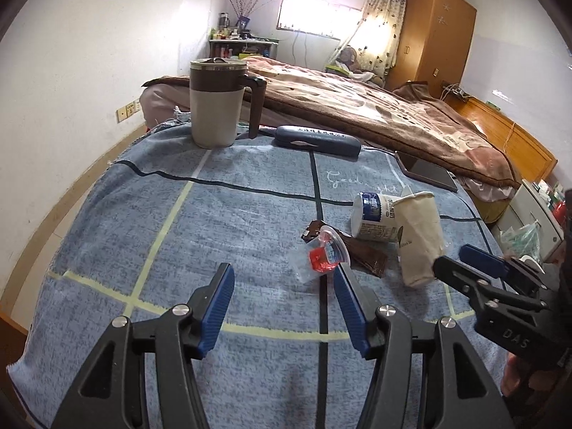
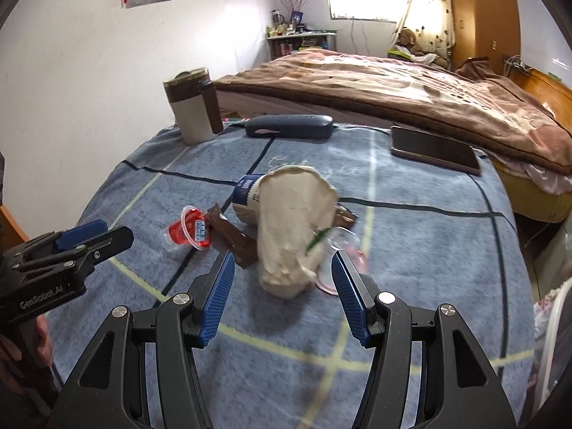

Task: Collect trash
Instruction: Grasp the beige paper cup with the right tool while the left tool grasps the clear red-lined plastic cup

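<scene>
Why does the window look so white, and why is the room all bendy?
Left wrist view: the window glares white, and the fisheye lens bends the blue cloth. Right wrist view: same bright window; the clear cup beside the crumpled paper cup looks smeared.

Matt crumpled paper cup (image 2: 291, 228), clear glossy plastic cup (image 1: 321, 255) w/ red, on rough cloth (image 1: 178, 250)

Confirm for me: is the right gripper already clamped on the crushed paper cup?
No. The right gripper stands open, the crushed paper cup lying on the blue cloth just ahead, untouched by either pad.
</scene>
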Motion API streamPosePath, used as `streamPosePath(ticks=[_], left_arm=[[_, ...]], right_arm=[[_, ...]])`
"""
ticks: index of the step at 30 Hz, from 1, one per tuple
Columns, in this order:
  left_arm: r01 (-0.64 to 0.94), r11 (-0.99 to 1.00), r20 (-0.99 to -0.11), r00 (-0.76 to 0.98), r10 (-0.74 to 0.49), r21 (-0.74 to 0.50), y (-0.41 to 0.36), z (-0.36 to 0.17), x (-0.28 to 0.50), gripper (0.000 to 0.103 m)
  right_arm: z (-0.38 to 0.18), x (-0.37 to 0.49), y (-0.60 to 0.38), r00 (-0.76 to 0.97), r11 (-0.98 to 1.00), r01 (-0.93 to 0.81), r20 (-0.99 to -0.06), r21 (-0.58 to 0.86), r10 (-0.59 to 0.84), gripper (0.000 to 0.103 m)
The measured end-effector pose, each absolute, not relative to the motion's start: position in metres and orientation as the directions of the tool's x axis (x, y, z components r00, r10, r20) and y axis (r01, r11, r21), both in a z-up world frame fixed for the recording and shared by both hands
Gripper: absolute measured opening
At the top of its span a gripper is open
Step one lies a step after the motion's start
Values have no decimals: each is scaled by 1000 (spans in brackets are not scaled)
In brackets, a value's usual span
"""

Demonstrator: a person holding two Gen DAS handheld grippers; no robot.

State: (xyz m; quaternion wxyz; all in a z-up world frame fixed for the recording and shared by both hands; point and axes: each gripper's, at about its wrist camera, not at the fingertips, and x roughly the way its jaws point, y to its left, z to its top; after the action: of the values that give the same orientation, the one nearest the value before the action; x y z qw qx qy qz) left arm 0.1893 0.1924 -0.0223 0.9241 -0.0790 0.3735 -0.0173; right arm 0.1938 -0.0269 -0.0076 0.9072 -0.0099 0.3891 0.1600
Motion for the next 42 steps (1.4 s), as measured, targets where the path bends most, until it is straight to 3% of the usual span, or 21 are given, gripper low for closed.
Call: streamPosePath(ticks=[7,10,17,30,33,34,42], left_arm=[[17,986,-704,698,-129,-165,193,-33,204,62],[50,986,-719,678,-152,-162,188,-39,211,63],[134,982,-727,660,-186,-130,174,-43,226,63],[196,980,-770,623,-138,-17,150,-57,245,63],[211,977,-769,618,-165,-40,149,-58,246,62],[209,977,-769,617,-164,-40,148,-58,247,54],[184,980,-761,625,-172,-70,148,-55,243,54]], right_arm=[[-21,210,-18,623,956,-283,-743,78,244,57],[-25,213,-19,613,960,-267,-753,87,239,41],[-25,213,-21,619,960,-262,-746,100,246,30],[-16,203,-37,627,951,-263,-721,162,296,28],[-16,201,-41,627,950,-265,-718,167,301,28],[-16,201,-41,626,950,-264,-719,168,302,28],[-16,198,-48,626,947,-266,-715,180,312,28]])
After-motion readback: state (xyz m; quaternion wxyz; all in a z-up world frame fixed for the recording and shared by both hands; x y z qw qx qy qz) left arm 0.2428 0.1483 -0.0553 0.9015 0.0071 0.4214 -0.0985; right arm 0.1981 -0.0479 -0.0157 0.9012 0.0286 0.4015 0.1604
